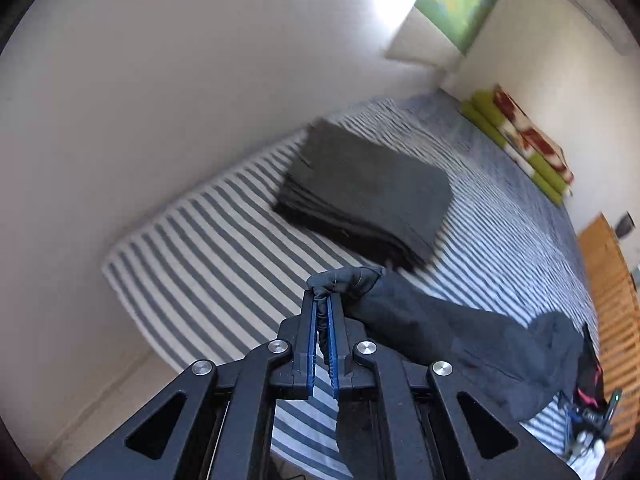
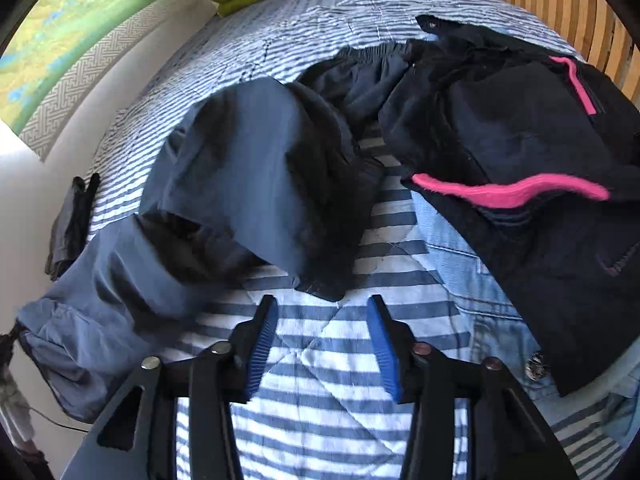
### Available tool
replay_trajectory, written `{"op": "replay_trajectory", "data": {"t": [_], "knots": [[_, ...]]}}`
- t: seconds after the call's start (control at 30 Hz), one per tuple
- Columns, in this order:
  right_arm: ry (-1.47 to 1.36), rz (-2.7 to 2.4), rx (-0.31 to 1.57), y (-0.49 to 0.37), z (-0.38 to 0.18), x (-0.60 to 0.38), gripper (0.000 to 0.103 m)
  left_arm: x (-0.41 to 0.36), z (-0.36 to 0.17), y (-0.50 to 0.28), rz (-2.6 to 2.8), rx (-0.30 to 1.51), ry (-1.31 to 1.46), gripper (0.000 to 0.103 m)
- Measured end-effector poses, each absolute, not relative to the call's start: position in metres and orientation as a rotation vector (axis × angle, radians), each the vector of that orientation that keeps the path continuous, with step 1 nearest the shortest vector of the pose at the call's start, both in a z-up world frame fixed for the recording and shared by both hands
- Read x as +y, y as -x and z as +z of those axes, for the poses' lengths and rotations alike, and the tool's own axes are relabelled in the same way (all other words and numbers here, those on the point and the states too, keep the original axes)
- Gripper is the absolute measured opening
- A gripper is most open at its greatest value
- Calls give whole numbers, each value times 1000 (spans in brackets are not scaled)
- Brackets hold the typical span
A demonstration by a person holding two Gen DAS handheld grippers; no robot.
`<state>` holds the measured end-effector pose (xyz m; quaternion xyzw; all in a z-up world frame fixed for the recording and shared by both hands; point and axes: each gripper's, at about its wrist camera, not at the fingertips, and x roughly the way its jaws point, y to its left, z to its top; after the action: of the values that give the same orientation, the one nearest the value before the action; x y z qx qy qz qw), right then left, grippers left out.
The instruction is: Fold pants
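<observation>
Left gripper (image 1: 324, 300): blue ribbed pads pinched on a bunched hem of the navy pants (image 1: 460, 344).
Right gripper (image 2: 322, 320): jaws wide, empty, above the striped quilt (image 2: 320, 380).
Pants: thin, creased, sprawled across the quilt.
Left view only: folded grey stack (image 1: 368, 192).
Right view only: pink-trimmed black garment (image 2: 520, 140).

Black tongs (image 1: 323, 312), blue ribbed pads (image 2: 262, 350), silver pivot screws (image 1: 367, 347)

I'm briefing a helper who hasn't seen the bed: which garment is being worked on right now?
On the striped bed, three garments lie close together. The navy pants sprawl left of the black garment with pink trim and the pale blue jeans. Only they are plain dark blue and pinched at one edge by the left claw; the right claw hangs open above the bedspread.
</observation>
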<state>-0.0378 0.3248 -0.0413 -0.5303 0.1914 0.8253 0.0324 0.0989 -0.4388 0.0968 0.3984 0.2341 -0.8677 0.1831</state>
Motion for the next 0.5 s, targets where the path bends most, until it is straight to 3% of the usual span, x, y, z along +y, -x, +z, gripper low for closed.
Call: {"op": "replay_trajectory", "data": {"t": [0.1, 0.2, 0.4, 0.43, 0.47, 0.5], "knots": [[1665, 2557, 642, 64, -52, 309, 58, -458, 109, -106, -2424, 654, -1080, 5], [1678, 2567, 782, 88, -57, 292, 58, -465, 115, -107, -2411, 654, -1054, 5], [1727, 2446, 969, 128, -83, 261, 70, -469, 120, -109, -2420, 670, -1041, 4], [1682, 2469, 933, 131, -78, 255, 64, -469, 123, -110, -2426, 665, -1039, 4], [1706, 2502, 912, 136, -76, 245, 49, -468, 126, -109, -2432, 663, -1036, 4], [1747, 2507, 902, 137, -74, 240, 6, -468, 130, -110, -2440, 661, -1032, 4]]}}
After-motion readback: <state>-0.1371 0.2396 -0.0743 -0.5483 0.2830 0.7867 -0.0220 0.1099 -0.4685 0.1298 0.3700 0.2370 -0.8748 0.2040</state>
